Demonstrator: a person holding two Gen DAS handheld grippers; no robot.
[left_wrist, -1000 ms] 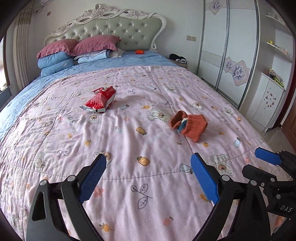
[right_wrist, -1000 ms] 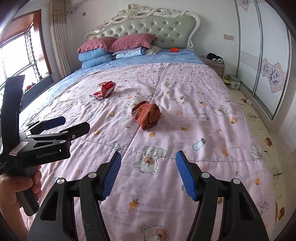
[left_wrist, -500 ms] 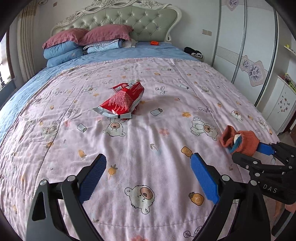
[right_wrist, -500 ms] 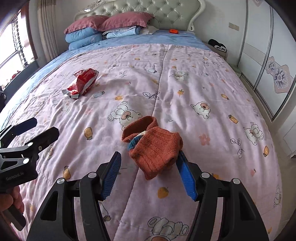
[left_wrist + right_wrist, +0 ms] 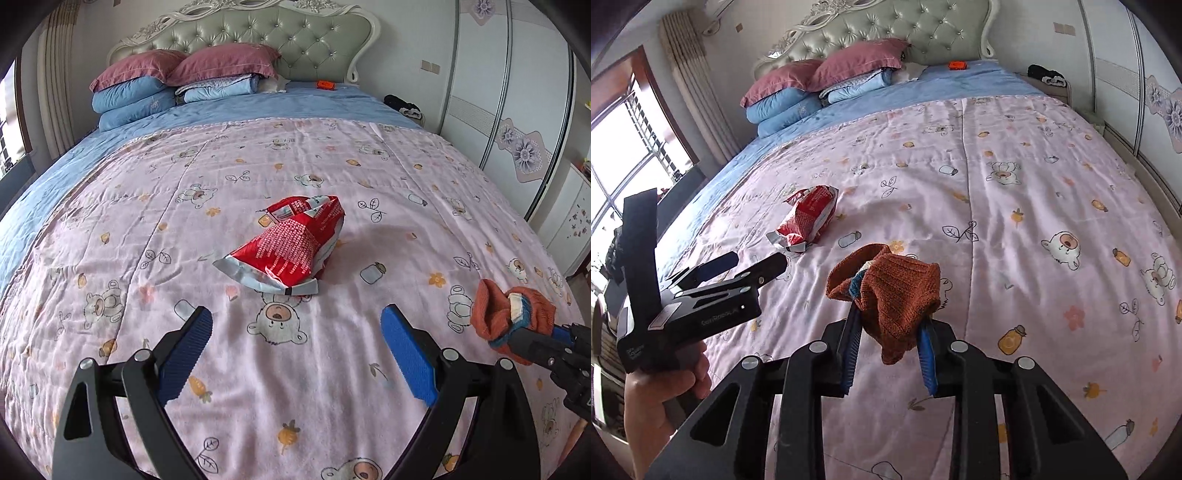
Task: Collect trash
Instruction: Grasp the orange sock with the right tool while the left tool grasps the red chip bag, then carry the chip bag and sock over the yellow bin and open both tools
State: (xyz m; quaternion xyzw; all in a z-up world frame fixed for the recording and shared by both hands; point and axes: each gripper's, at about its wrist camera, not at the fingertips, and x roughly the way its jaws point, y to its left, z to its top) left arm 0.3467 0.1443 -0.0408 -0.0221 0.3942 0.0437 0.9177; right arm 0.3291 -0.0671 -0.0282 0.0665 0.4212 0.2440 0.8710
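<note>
Wrapper (image 5: pixel 286 245) lies ahead of wide-open left gripper (image 5: pixel 297 354); right gripper (image 5: pixel 889 345) pinches sock (image 5: pixel 894 291).

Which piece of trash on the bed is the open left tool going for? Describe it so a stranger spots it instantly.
Start at the big bed with the pink bear-print quilt. Near the quilt's middle, just ahead of the open left tool, lies a crumpled red snack bag with white print and silver sealed edges. It is shiny foil, unlike the knitted orange sock clamped in the right tool.

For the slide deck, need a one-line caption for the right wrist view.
Right gripper clamps a rust-orange knit sock above the pink bear-print quilt; left gripper open near the red snack bag.
</note>
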